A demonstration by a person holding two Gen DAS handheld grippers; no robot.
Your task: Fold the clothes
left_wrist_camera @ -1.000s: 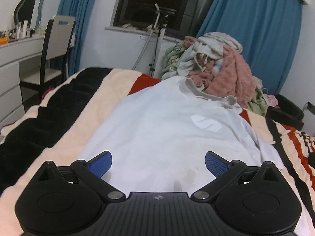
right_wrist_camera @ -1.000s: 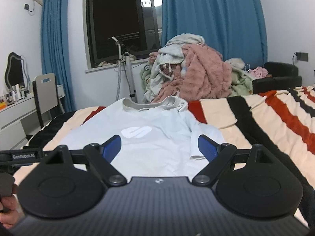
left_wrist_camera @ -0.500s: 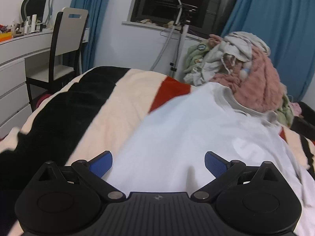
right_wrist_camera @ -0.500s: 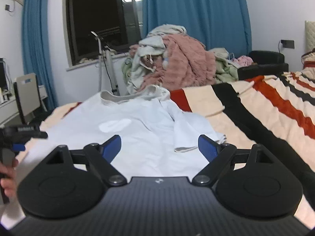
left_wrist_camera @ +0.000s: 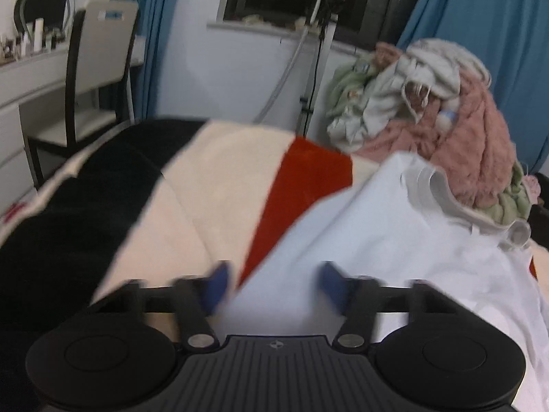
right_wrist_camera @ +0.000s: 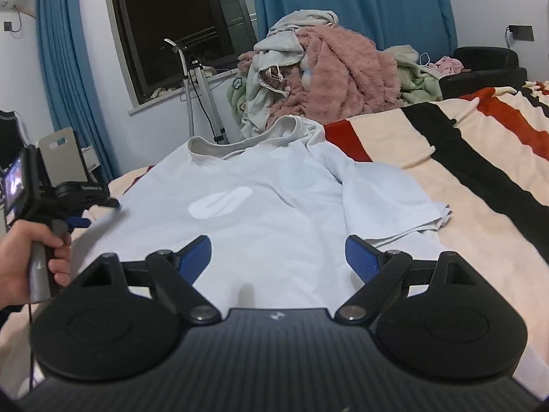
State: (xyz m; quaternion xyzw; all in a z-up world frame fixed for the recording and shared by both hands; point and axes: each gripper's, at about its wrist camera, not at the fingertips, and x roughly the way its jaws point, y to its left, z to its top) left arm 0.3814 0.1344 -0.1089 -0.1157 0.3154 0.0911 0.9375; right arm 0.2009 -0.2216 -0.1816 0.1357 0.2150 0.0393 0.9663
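A pale blue T-shirt (right_wrist_camera: 260,206) with a white logo and grey collar lies flat on the striped bed, collar away from me. Its right sleeve (right_wrist_camera: 387,202) is spread to the side. My right gripper (right_wrist_camera: 278,257) is open and empty above the shirt's lower part. My left gripper (left_wrist_camera: 272,286) is open, with the shirt's left edge (left_wrist_camera: 360,240) between its fingers, blurred by motion. The left gripper also shows in the right wrist view (right_wrist_camera: 80,221), at the shirt's left side, held by a hand.
The striped blanket (right_wrist_camera: 463,171) of red, black and cream covers the bed. A pile of clothes (right_wrist_camera: 326,75) lies behind the shirt's collar. A chair (left_wrist_camera: 99,79) and a white dresser (left_wrist_camera: 20,96) stand at the left. A garment steamer stand (right_wrist_camera: 202,92) is by the window.
My left gripper has moved left to the shirt's left edge and its fingers have come closer together. My right gripper has shifted toward the shirt's right sleeve and stays open.
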